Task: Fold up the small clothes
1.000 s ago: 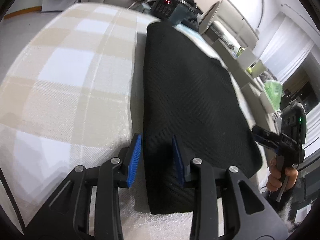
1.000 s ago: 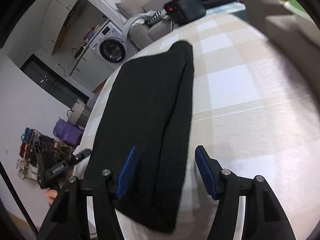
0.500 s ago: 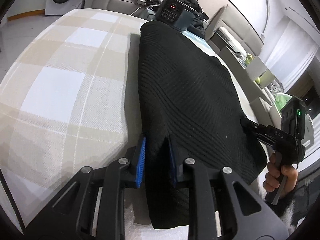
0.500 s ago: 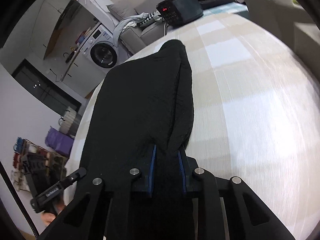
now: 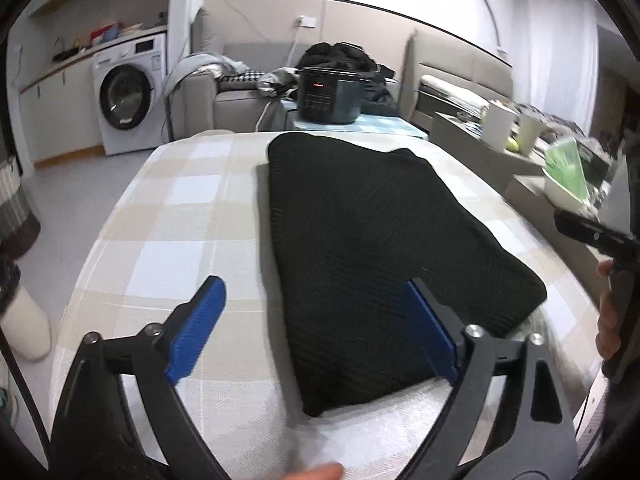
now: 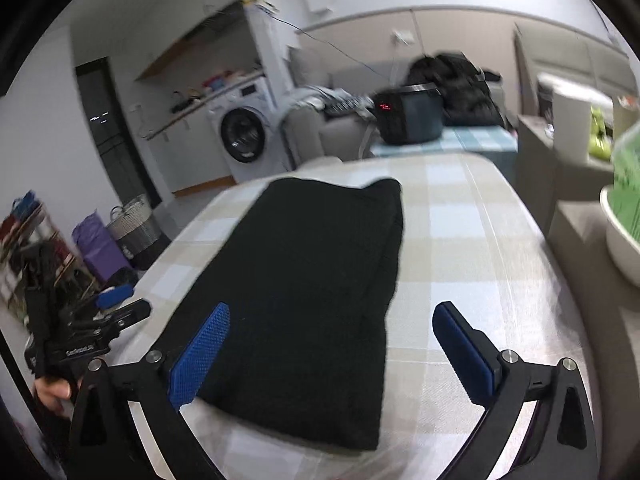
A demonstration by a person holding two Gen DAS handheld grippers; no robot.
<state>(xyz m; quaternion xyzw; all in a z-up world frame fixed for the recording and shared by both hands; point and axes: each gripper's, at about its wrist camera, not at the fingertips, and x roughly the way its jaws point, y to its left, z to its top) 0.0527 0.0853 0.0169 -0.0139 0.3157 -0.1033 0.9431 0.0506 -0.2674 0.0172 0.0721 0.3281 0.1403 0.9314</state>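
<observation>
Your black knit garment [image 5: 372,248] lies flat on the checked tablecloth [image 5: 176,216], already narrowed into a long panel with its lengthwise edges doubled over, so I judge the side folds done. What looks left is the crosswise fold, near end onto far end (the thick right edge may slip). Your left gripper [image 5: 320,324] hovers over the near end with jaws spread wide, holding nothing; your right gripper [image 6: 332,344] does the same. Beyond the table sits a dark electric cooker [image 5: 330,96].
</observation>
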